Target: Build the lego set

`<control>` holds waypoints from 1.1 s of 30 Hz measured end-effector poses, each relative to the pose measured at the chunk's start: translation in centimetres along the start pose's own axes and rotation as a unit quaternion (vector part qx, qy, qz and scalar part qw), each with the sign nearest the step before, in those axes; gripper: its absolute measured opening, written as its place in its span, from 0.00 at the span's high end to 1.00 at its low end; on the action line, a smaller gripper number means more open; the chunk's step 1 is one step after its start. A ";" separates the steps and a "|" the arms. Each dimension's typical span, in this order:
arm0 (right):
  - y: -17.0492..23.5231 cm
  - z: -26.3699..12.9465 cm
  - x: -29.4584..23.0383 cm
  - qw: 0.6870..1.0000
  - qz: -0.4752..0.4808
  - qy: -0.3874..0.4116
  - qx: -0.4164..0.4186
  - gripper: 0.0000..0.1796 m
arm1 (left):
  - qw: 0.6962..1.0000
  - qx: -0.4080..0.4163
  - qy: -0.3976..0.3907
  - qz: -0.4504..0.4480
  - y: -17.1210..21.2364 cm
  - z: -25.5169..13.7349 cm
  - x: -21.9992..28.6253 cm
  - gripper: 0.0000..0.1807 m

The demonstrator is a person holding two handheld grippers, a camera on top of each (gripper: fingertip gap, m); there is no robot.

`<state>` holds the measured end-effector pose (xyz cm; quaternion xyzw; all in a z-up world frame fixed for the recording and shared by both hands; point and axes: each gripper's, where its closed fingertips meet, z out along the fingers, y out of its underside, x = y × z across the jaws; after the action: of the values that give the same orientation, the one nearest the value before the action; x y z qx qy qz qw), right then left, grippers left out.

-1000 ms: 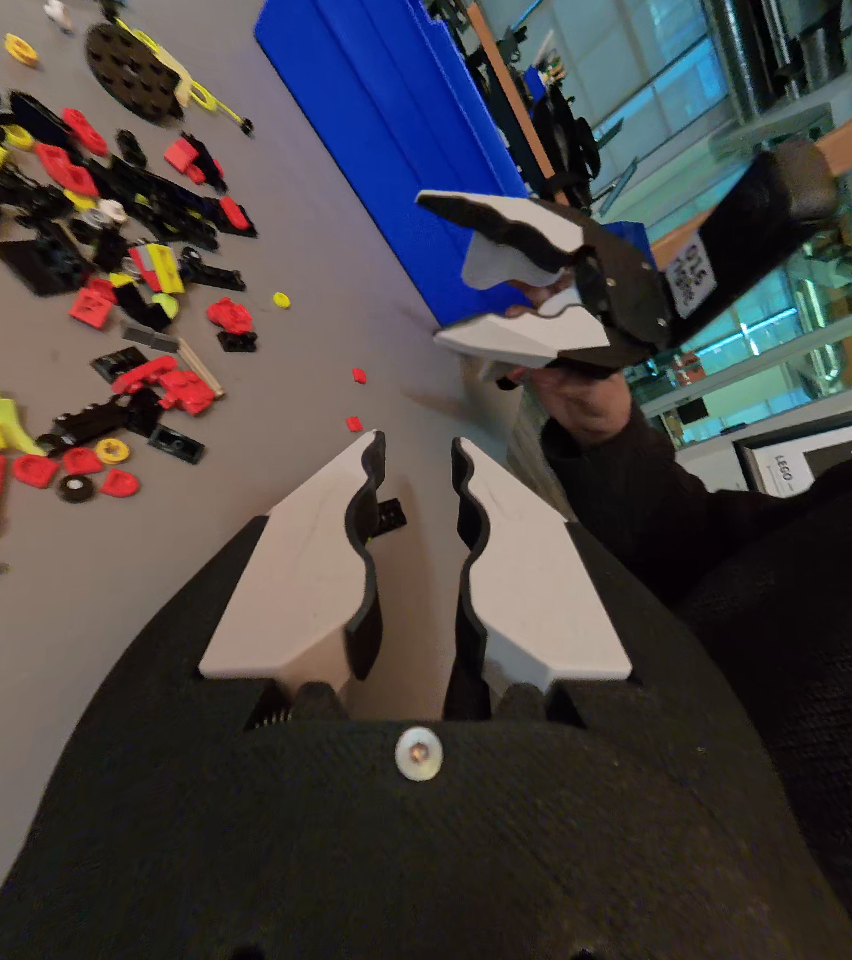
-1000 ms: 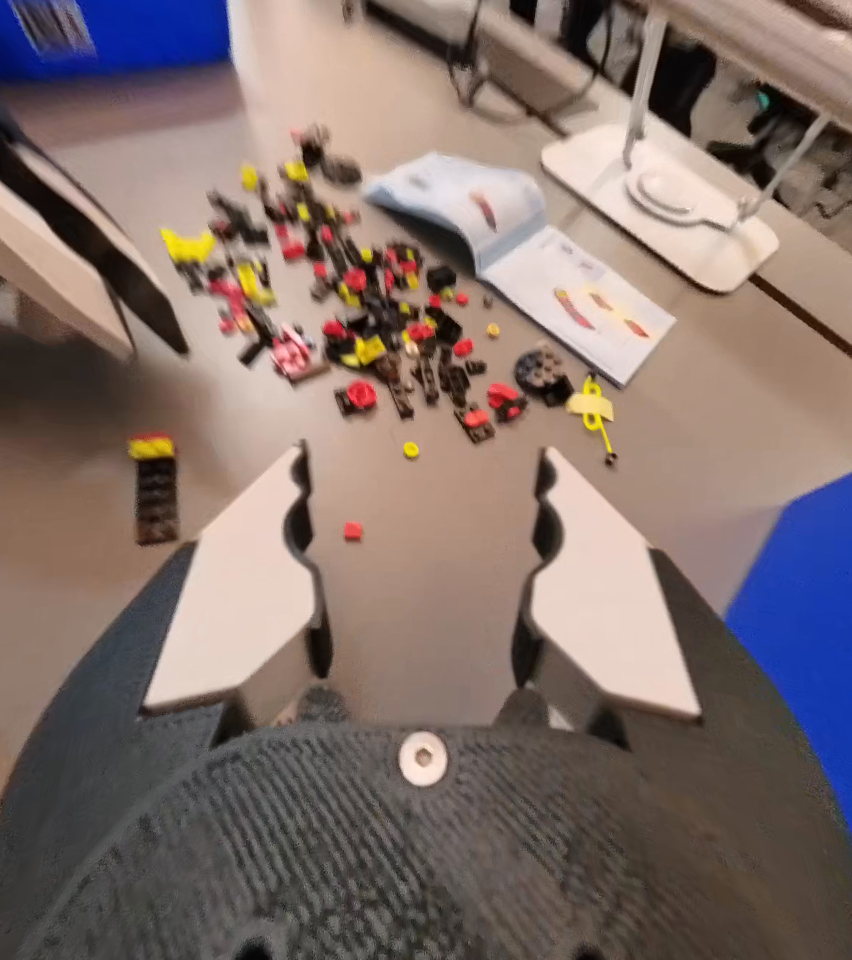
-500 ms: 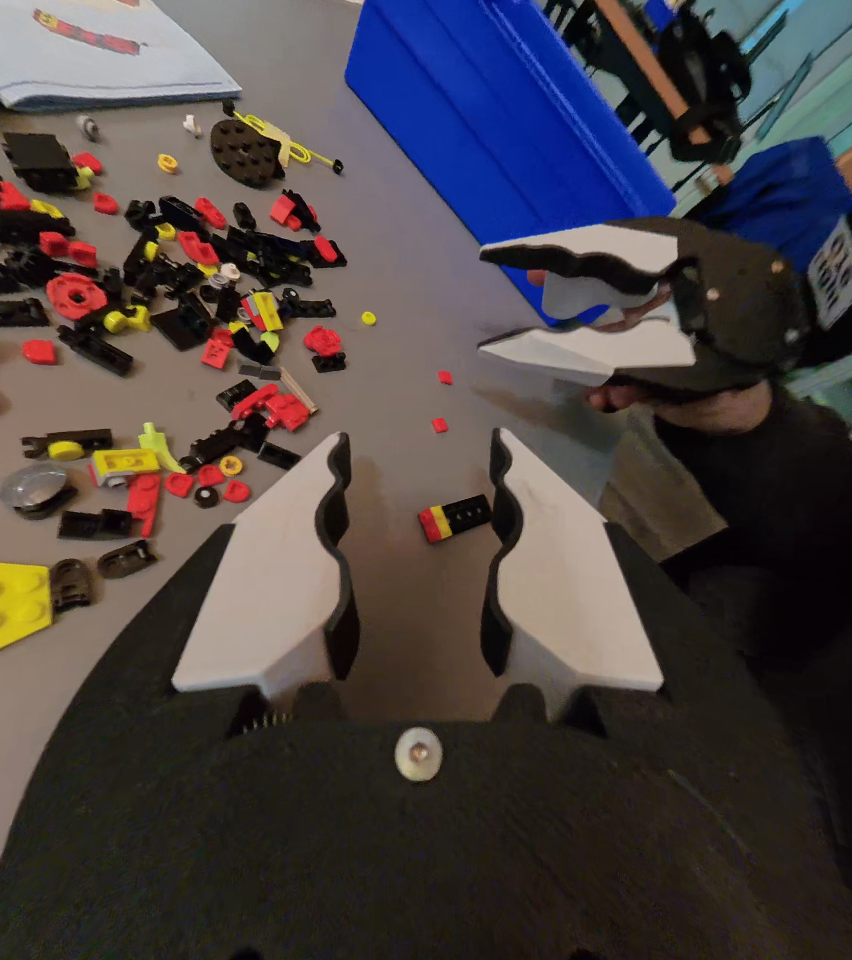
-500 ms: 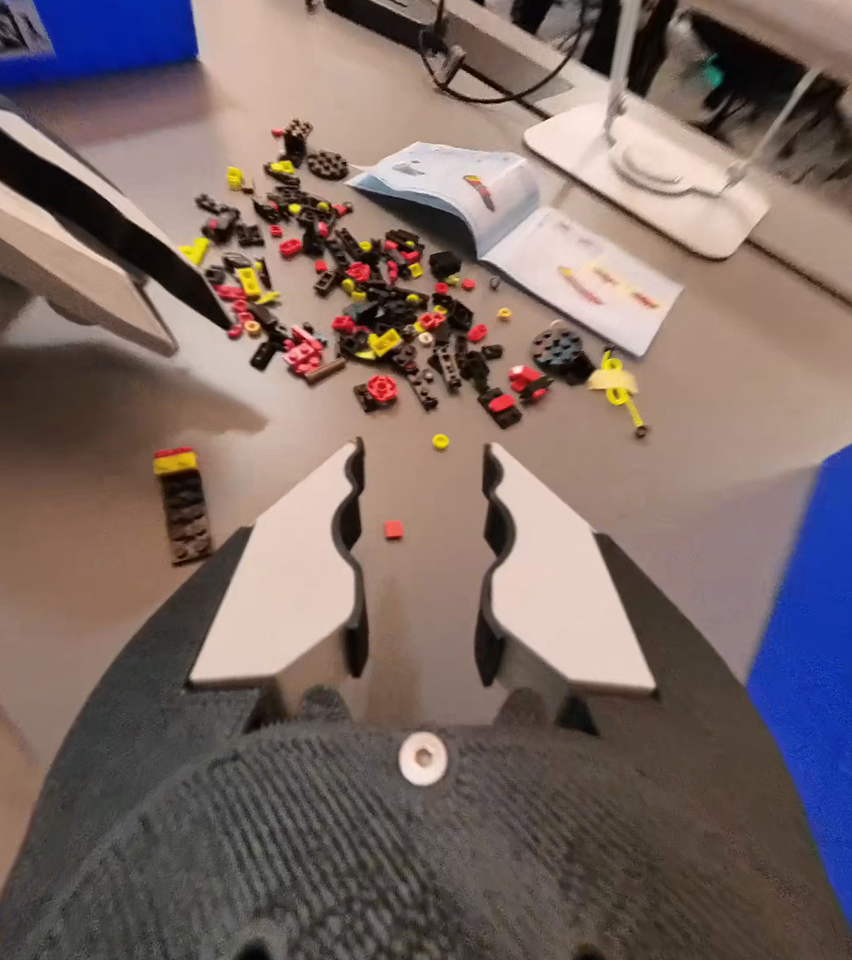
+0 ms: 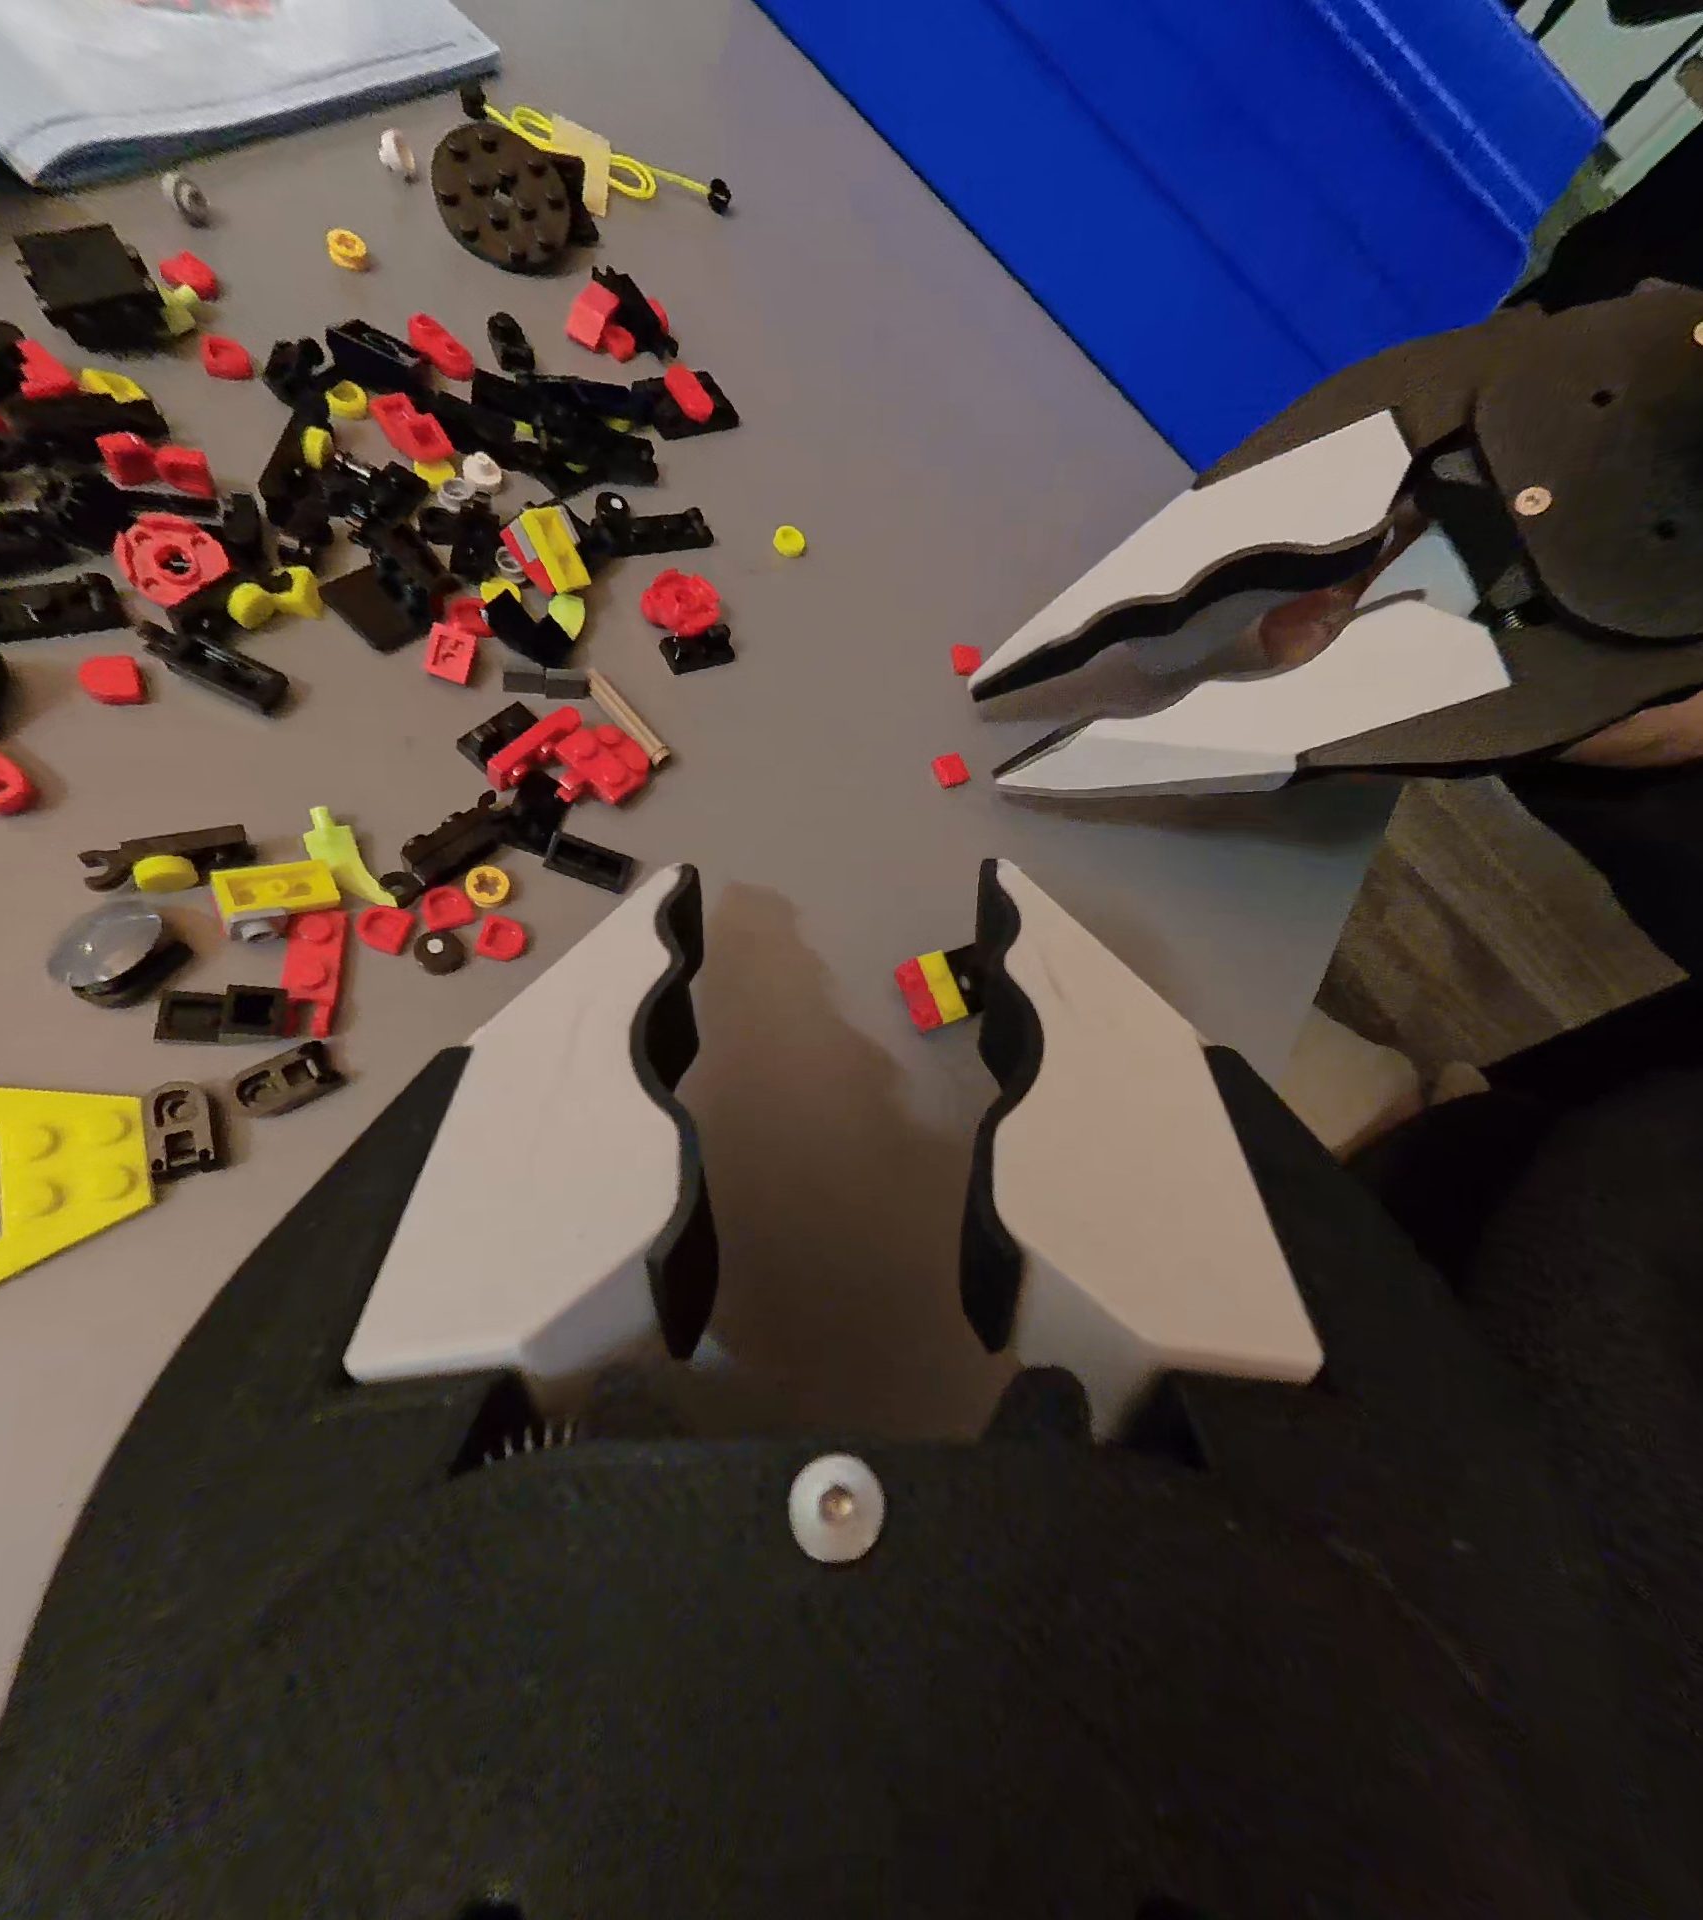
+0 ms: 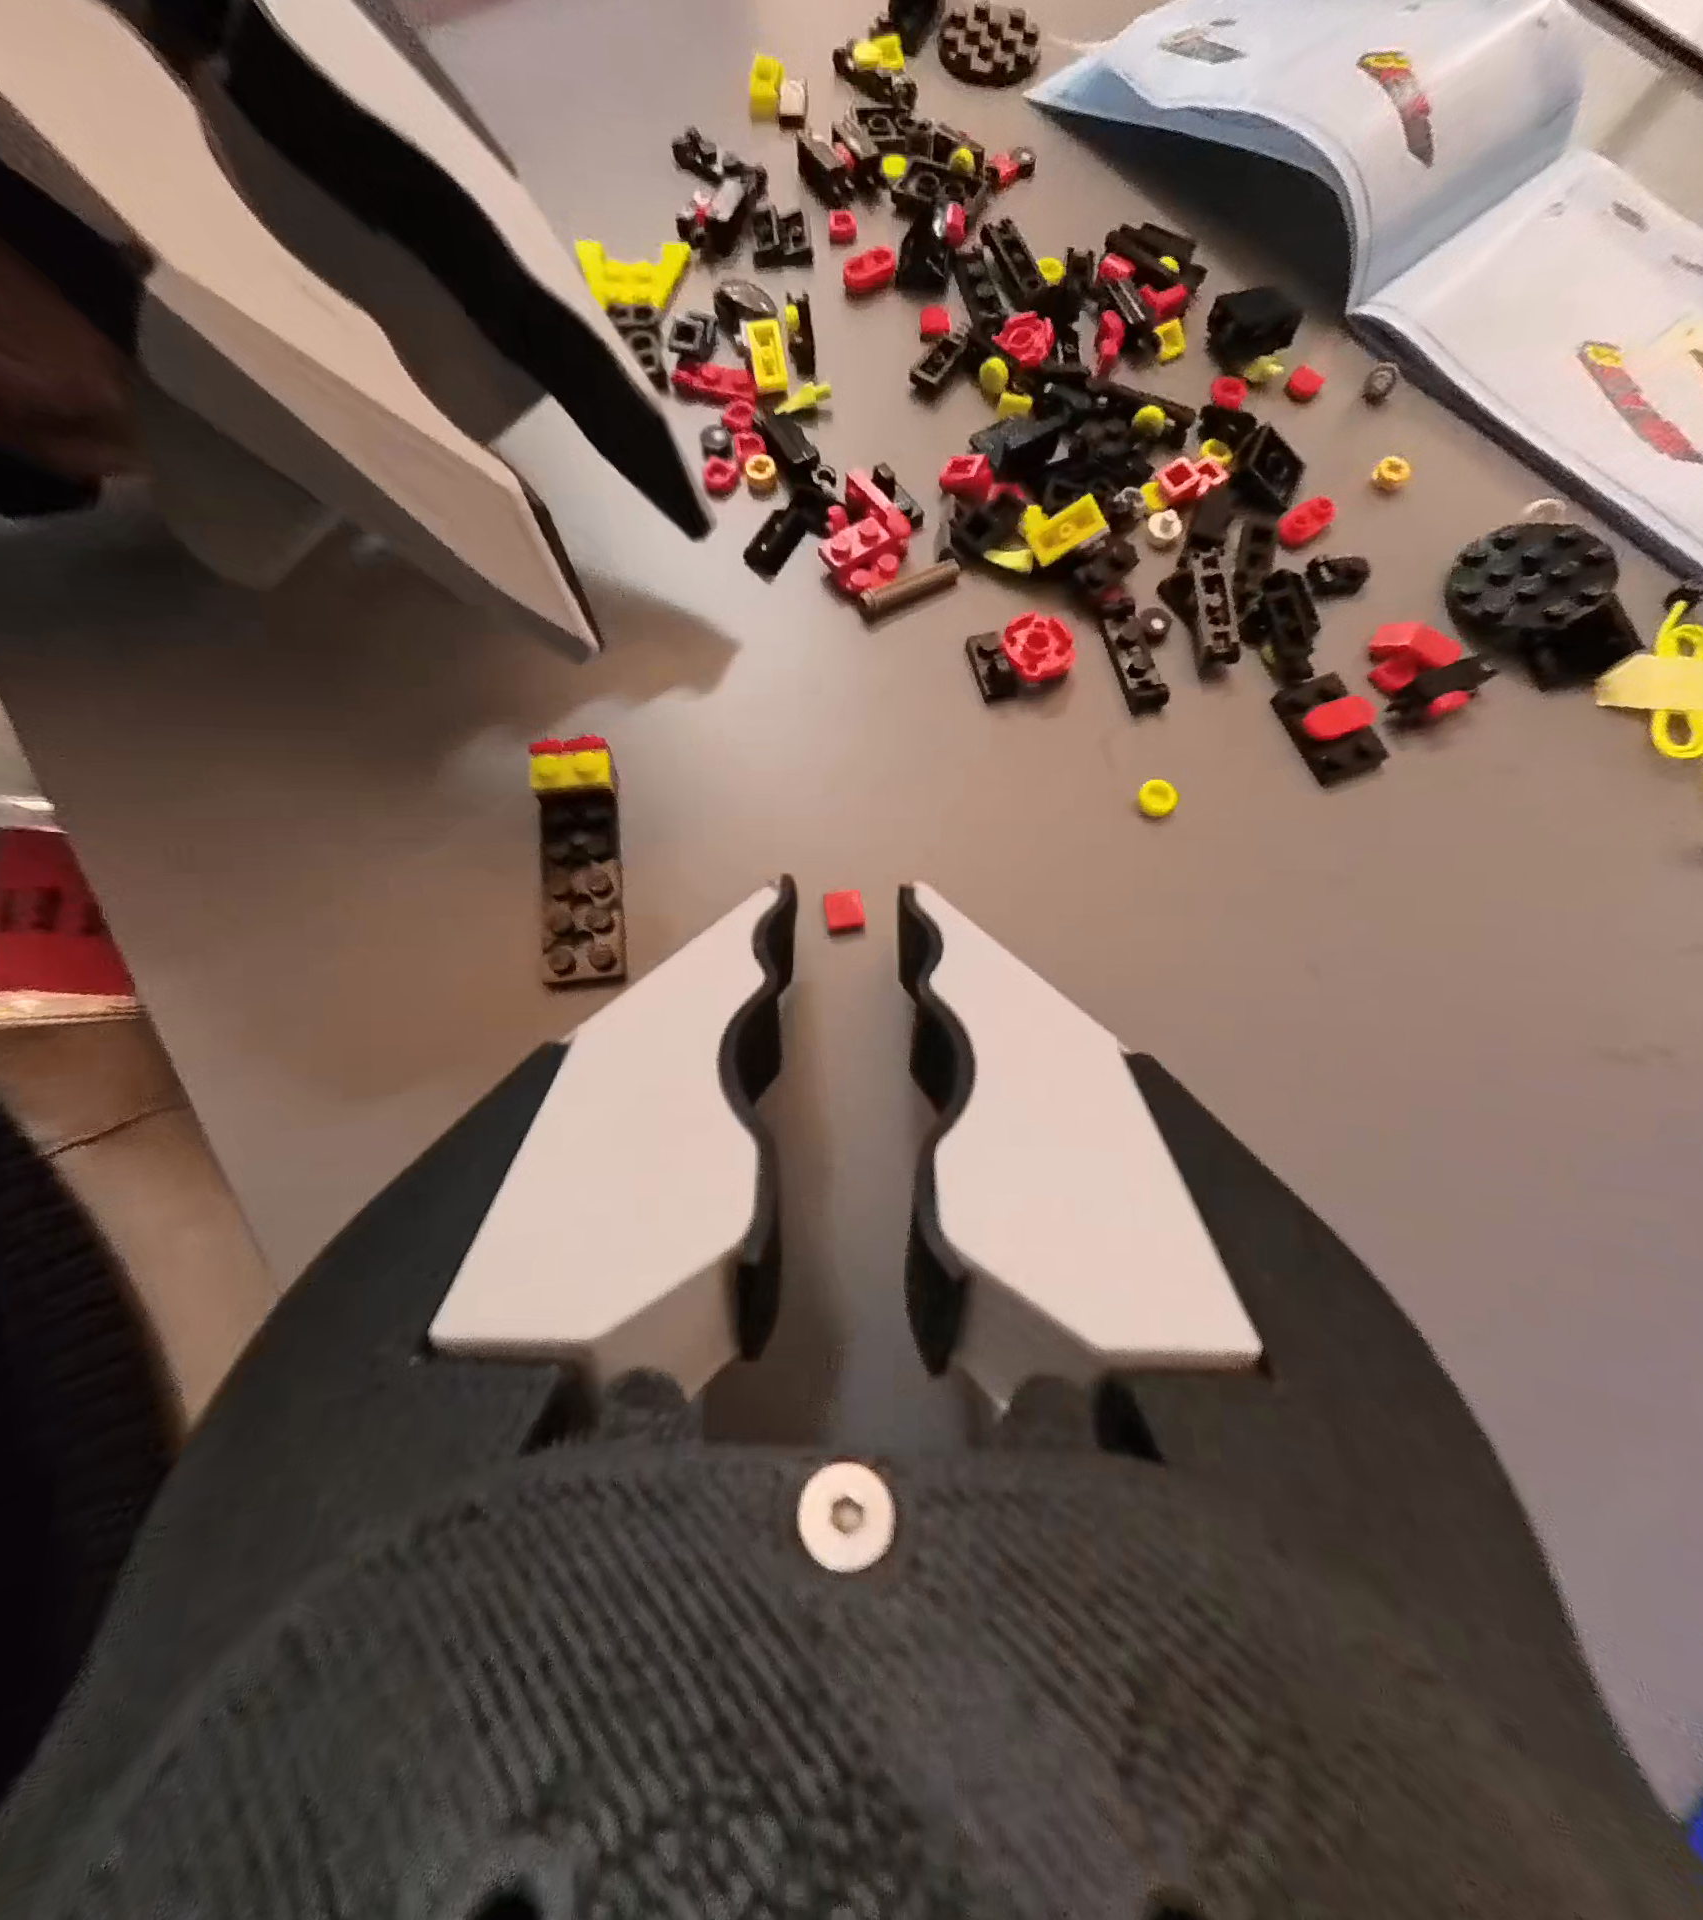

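Observation:
Loose red, yellow and black Lego pieces (image 5: 359, 540) lie in a pile on the grey table; the pile also shows in the right wrist view (image 6: 1086, 416). A small assembly, a black plate with a yellow and red end (image 6: 577, 862), lies apart from the pile; in the left wrist view (image 5: 935, 987) my left finger half hides it. My left gripper (image 5: 836, 883) is open and empty, just left of the assembly. My right gripper (image 6: 844, 885) is open by a narrow gap, low over the table. A small red tile (image 6: 843, 911) lies just ahead between its tips. A second red tile (image 5: 964, 658) lies nearby.
An open instruction booklet (image 6: 1449, 208) lies beyond the pile. A blue bin (image 5: 1190, 208) stands at the far right. A black round plate (image 6: 1531, 587) and a yellow string (image 6: 1683, 707) lie by the booklet. The table edge (image 5: 1346, 935) runs close to the assembly. Some 7 cm of space lies between my two pairs of fingers.
My right gripper has narrowed and come down to the small red tile. My left gripper has opened wider and moved closer to the assembly.

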<state>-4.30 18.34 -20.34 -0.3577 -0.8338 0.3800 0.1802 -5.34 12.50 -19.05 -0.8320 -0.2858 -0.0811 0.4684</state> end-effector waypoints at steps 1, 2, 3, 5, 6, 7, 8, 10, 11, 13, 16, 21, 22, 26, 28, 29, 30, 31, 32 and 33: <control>0.0 0.0 -0.1 1.000 0.005 -0.006 0.002 0.91 | 1.000 -0.004 0.003 -0.003 0.1 0.1 0.0 0.72; 0.2 0.1 0.0 1.000 0.005 -0.007 -0.002 0.91 | 1.000 -0.008 0.007 -0.005 0.3 0.1 0.0 0.73; 0.5 0.3 0.2 1.000 0.001 -0.004 -0.010 0.91 | 1.000 -0.013 0.008 -0.007 0.4 0.2 0.0 0.73; 1.1 0.7 0.4 1.000 -0.008 -0.001 -0.025 0.91 | 1.000 -0.021 0.013 -0.009 0.7 0.4 0.1 0.73; 1.0 0.7 0.3 1.000 -0.007 -0.004 -0.021 0.92 | 1.000 -0.025 0.015 -0.011 0.8 0.4 0.2 0.73; 0.9 0.8 0.1 1.000 -0.004 -0.009 -0.018 0.93 | 0.999 -0.030 0.015 -0.012 1.0 0.5 0.3 0.72; 0.9 0.8 0.0 1.000 -0.003 -0.014 -0.019 0.94 | 0.999 -0.035 0.015 -0.013 1.2 0.6 0.3 0.71; 1.0 1.0 -0.2 1.000 -0.006 -0.017 -0.019 0.96 | 0.999 -0.043 0.014 -0.011 1.4 0.7 0.4 0.71; 0.9 1.0 -0.2 1.000 -0.008 -0.017 -0.019 0.97 | 0.999 -0.044 0.015 -0.012 1.5 0.7 0.5 0.71; 0.8 1.1 -0.2 1.000 -0.007 -0.016 -0.018 0.97 | 0.999 -0.044 0.023 -0.015 1.4 0.7 0.7 0.72; 0.7 1.1 -0.4 0.999 -0.018 -0.020 -0.017 0.97 | 0.998 -0.049 0.032 -0.020 1.6 0.6 1.0 0.74; -1.6 0.5 -2.8 0.998 0.005 -0.052 0.026 0.97 | 0.994 -0.081 0.065 -0.035 2.5 0.0 1.7 0.81; -1.6 0.6 -3.5 0.998 0.016 -0.057 0.023 0.97 | 0.993 -0.090 0.069 -0.036 2.9 -0.1 1.6 0.83; -0.8 1.2 -5.0 0.998 0.033 -0.051 -0.012 0.97 | 0.990 -0.105 0.081 -0.048 3.5 0.1 1.9 0.89; -0.9 1.3 -5.1 0.999 0.032 -0.040 -0.016 0.97 | 0.989 -0.112 0.087 -0.051 3.7 0.2 2.3 0.89; -0.9 1.4 -5.2 0.999 0.031 -0.039 -0.018 0.97 | 0.988 -0.114 0.088 -0.049 3.8 0.2 2.4 0.90; -0.8 1.5 -5.4 0.999 0.030 -0.041 -0.020 0.97 | 0.988 -0.114 0.089 -0.048 3.8 0.2 2.5 0.90; -0.8 1.6 -5.5 0.998 0.030 -0.044 -0.022 0.97 | 0.988 -0.113 0.092 -0.049 3.8 0.2 2.6 0.91; -0.7 1.7 -5.5 0.998 0.029 -0.043 -0.024 0.97 | 0.988 -0.111 0.098 -0.053 3.7 0.2 2.8 0.91; -0.6 1.8 -5.4 0.999 0.027 -0.039 -0.026 0.97 | 0.987 -0.109 0.104 -0.057 3.6 0.2 2.9 0.92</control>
<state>-1.93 13.17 -21.16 -0.3695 -0.8396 0.3769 0.1281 -0.96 12.41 -20.60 -0.8475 -0.2719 -0.2242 0.3969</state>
